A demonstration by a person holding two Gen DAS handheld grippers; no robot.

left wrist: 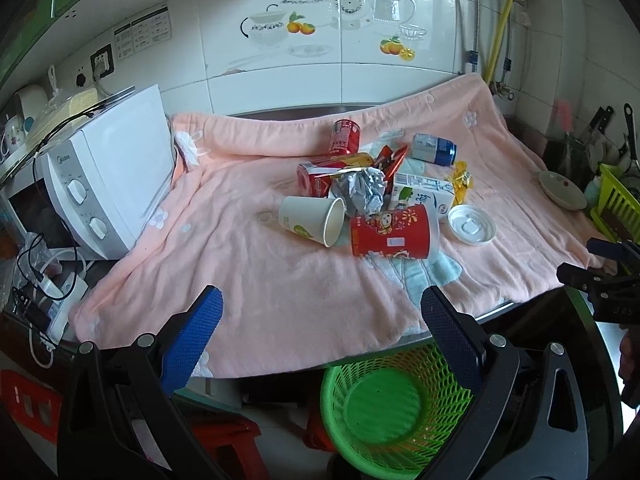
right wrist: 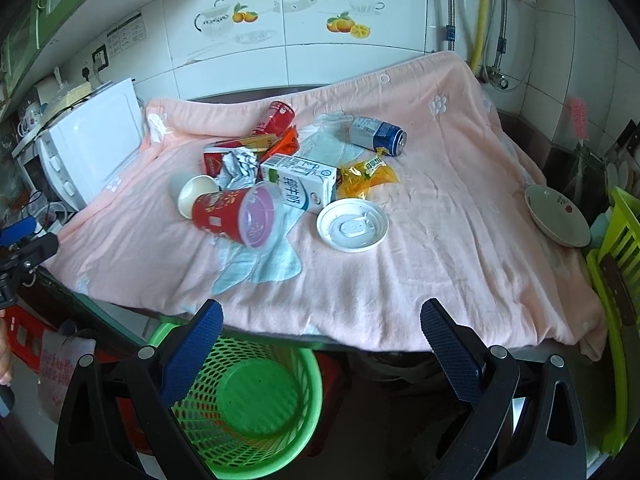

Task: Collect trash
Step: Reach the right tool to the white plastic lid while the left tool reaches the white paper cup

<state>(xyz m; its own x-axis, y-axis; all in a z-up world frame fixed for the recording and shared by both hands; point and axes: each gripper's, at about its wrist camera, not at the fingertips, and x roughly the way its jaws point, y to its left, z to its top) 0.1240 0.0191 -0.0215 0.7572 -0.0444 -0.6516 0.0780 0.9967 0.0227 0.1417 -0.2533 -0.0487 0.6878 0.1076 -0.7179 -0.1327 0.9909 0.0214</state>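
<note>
White kitchen tiles back a counter draped in a pink towel [right wrist: 420,240], with a white microwave [left wrist: 108,184] at its left end and a shallow bowl [right wrist: 558,216] at its right; the trash lies heaped mid-towel: a red cup [right wrist: 228,216] on its side touching a white paper cup [right wrist: 196,196], crumpled foil [right wrist: 240,168], a milk carton [right wrist: 300,180], a yellow wrapper [right wrist: 368,172], a white lid [right wrist: 352,224], a blue can [right wrist: 378,134] and red cans [right wrist: 276,118] farther back. Below the near edge stands a green mesh basket [right wrist: 240,400]; the left gripper [left wrist: 320,332] and right gripper [right wrist: 320,336] both hover over that edge, jaws spread wide and holding nothing.
</note>
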